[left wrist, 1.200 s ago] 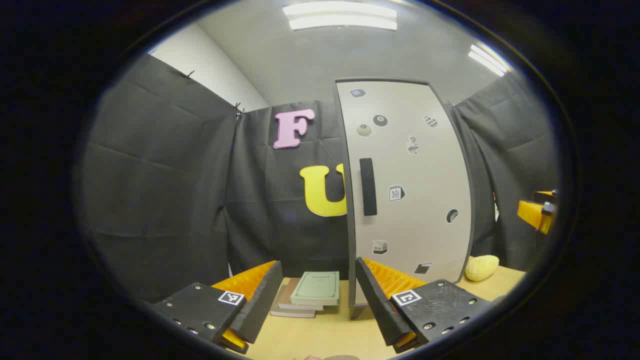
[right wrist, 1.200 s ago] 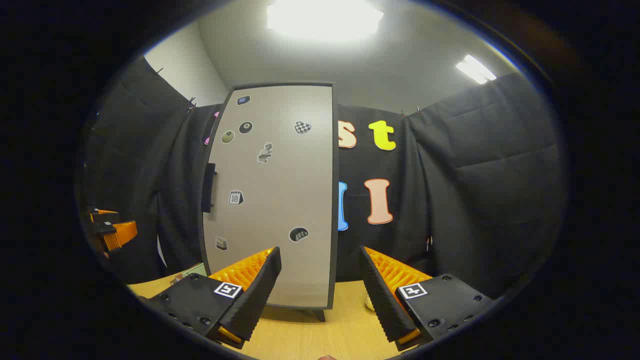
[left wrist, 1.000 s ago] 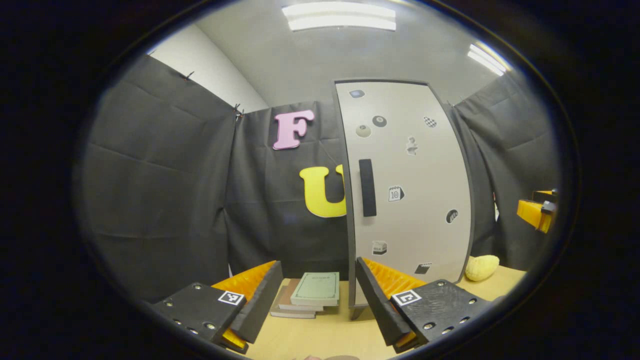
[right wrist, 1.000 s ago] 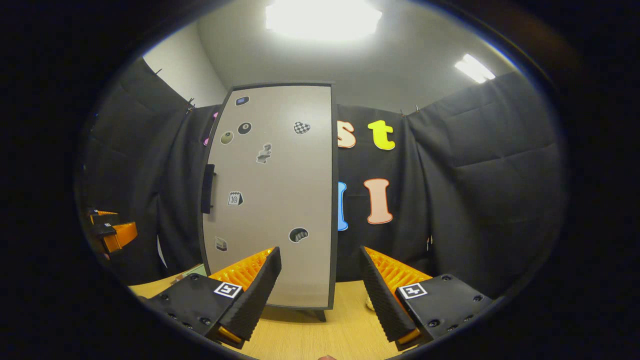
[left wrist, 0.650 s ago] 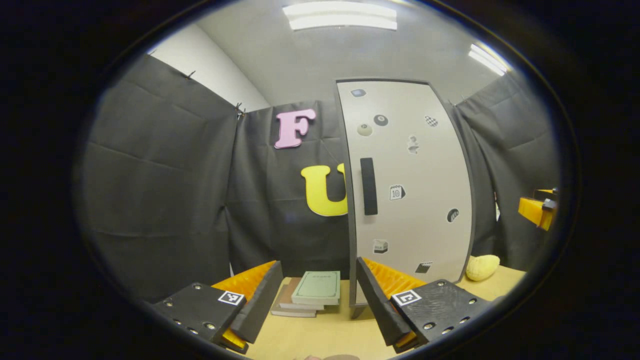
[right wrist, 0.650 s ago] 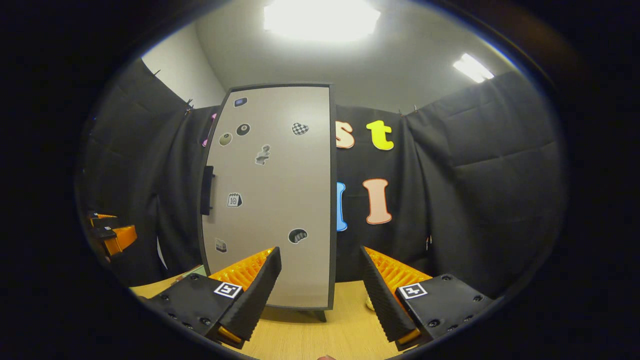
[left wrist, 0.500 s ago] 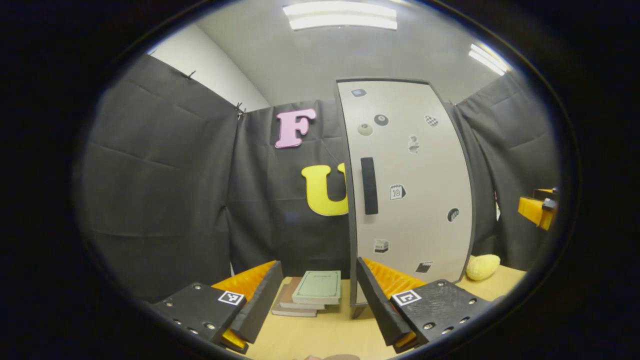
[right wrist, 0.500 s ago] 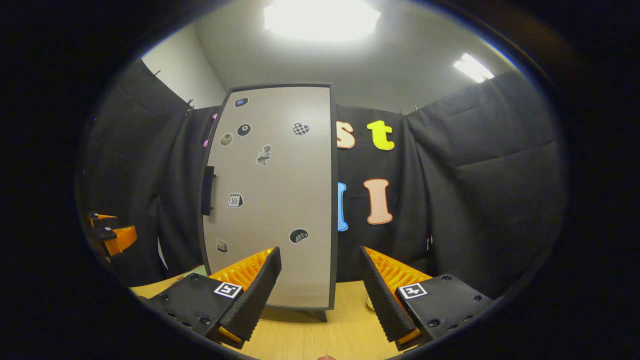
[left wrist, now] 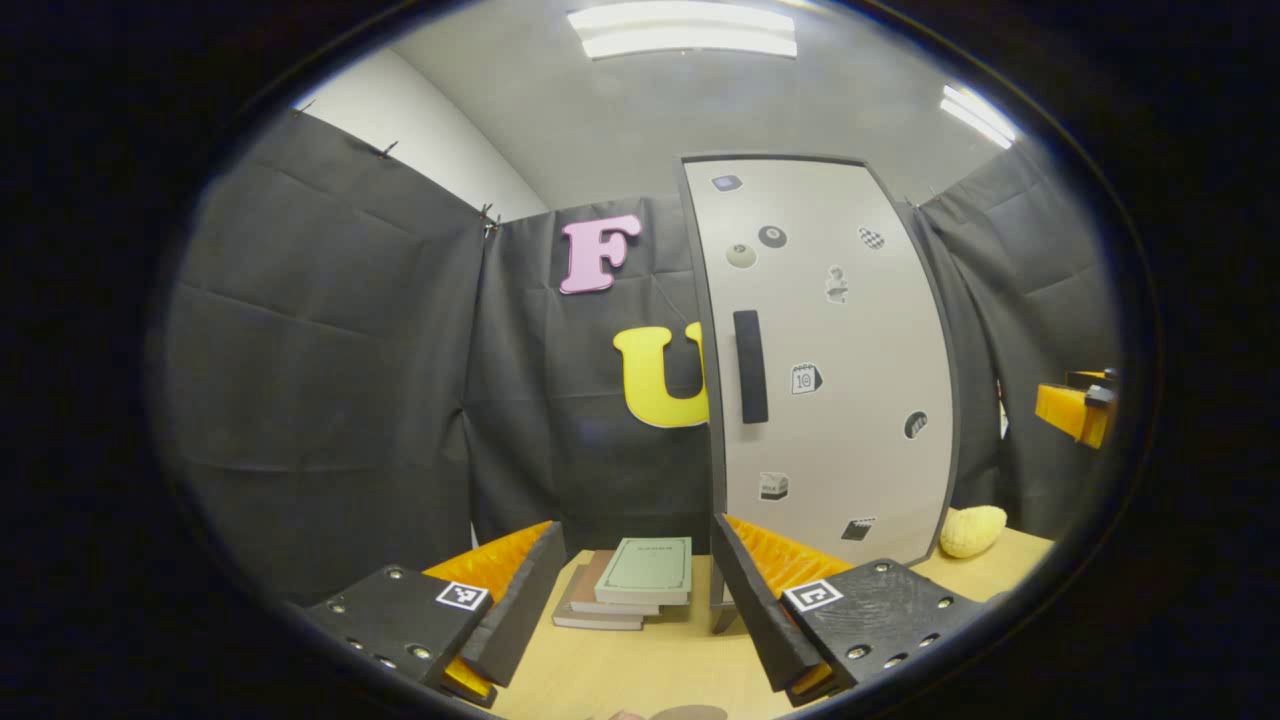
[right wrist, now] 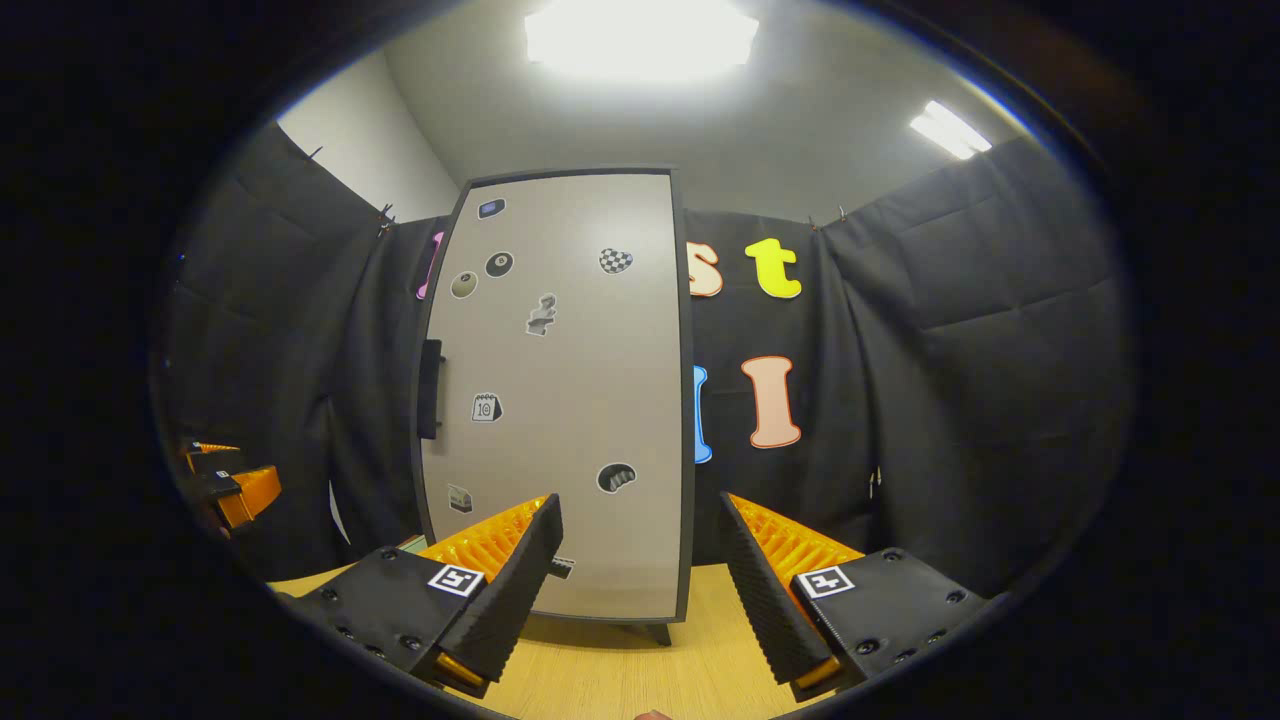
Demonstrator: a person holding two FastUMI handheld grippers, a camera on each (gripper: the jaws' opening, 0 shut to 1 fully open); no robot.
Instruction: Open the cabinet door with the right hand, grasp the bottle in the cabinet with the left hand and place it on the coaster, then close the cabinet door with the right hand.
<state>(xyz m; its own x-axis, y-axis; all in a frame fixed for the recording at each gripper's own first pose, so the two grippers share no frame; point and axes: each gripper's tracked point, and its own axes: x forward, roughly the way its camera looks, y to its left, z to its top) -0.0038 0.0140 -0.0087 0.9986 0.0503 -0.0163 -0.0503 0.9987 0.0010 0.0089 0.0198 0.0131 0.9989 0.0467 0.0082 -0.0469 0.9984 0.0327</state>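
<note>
A tall pale cabinet [left wrist: 840, 400] with a dark frame stands on the wooden table, its door [right wrist: 570, 400] closed and dotted with small stickers. A black vertical handle [left wrist: 750, 366] sits near the door's left edge, also seen as the handle [right wrist: 430, 388] in the right gripper view. My left gripper [left wrist: 635, 600] is open and holds nothing, low over the table in front of the cabinet's left edge. My right gripper [right wrist: 640, 585] is open too, facing the door's lower right part from a short way off. What is inside the cabinet is hidden behind the door.
A stack of books [left wrist: 625, 595] lies on the table left of the cabinet. A yellow lumpy object [left wrist: 970, 530] rests to the cabinet's right. The other gripper shows at the far edge of each view: right one [left wrist: 1075, 410], left one [right wrist: 235, 480]. A brownish round edge [left wrist: 690, 713] shows at the bottom.
Both views have shifted slightly: the cabinet and books sit a little further right in each. Both grippers stay open and hold nothing.
</note>
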